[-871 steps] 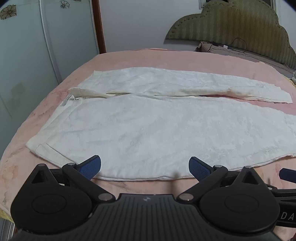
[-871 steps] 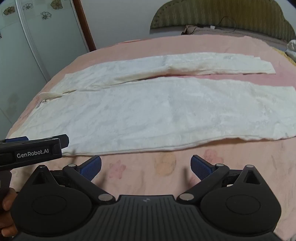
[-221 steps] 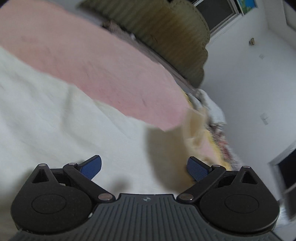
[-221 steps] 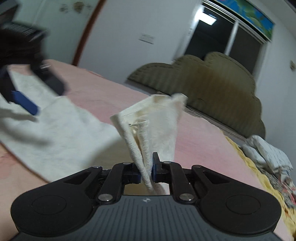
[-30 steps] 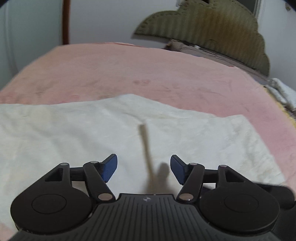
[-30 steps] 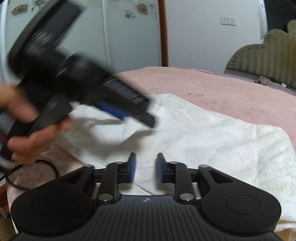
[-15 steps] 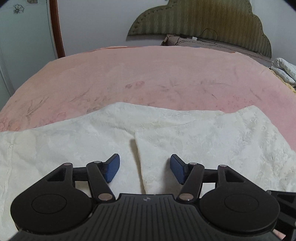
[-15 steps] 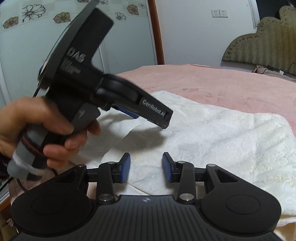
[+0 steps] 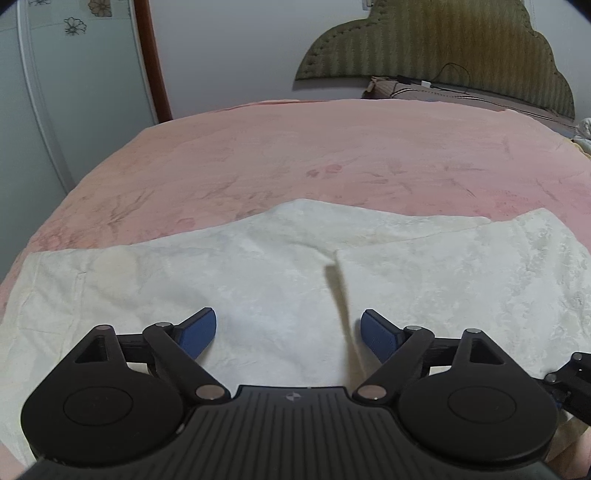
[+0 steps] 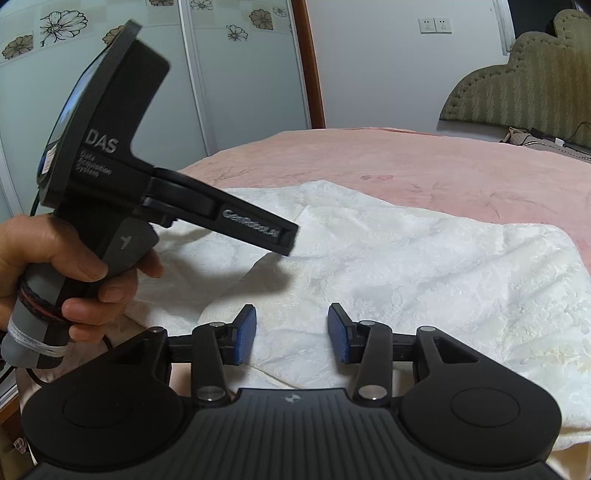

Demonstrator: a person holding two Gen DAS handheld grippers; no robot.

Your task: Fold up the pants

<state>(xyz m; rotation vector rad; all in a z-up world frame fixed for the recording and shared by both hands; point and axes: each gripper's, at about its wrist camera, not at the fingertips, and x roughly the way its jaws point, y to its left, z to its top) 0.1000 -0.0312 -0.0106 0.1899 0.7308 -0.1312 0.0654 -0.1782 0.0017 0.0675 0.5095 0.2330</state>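
A: Left wrist view first. Where are the pants?

B: White pants (image 9: 258, 280) lie flat on the pink bed (image 9: 332, 155), already folded over. An upper layer covers the right part, and its edge runs from mid-frame down toward the camera.

A: Left gripper?

B: Left gripper (image 9: 288, 330) hangs just over the cloth, jaws spreading wider right now, blue pads far apart. Nothing is pinched; the fold edge lies below the gap, nearer the right pad.

A: Background?

B: Olive headboard (image 9: 443, 48) at the far end, a cable on the ledge below it, wardrobe (image 9: 74, 92) with flower prints at left. A bit of the right gripper (image 9: 570, 384) pokes in at the lower right edge.

A: Right wrist view.

B: Right gripper (image 10: 291, 332) is low over the near edge of the pants (image 10: 424, 266), jaws partly apart and opening. Cloth shows under the gap, but the pads do not press on it.

A: And the other tool here?

B: Left gripper (image 10: 284, 236) is seen side-on at left, held by a hand (image 10: 62, 266) on the grey grip and tilted down toward the cloth. Its shadow falls on the pants. From this side I cannot tell its jaw gap.

A: Anything else?

B: Wardrobe (image 10: 184, 74) behind, headboard (image 10: 524, 88) at right, two wall sockets (image 10: 435, 25).
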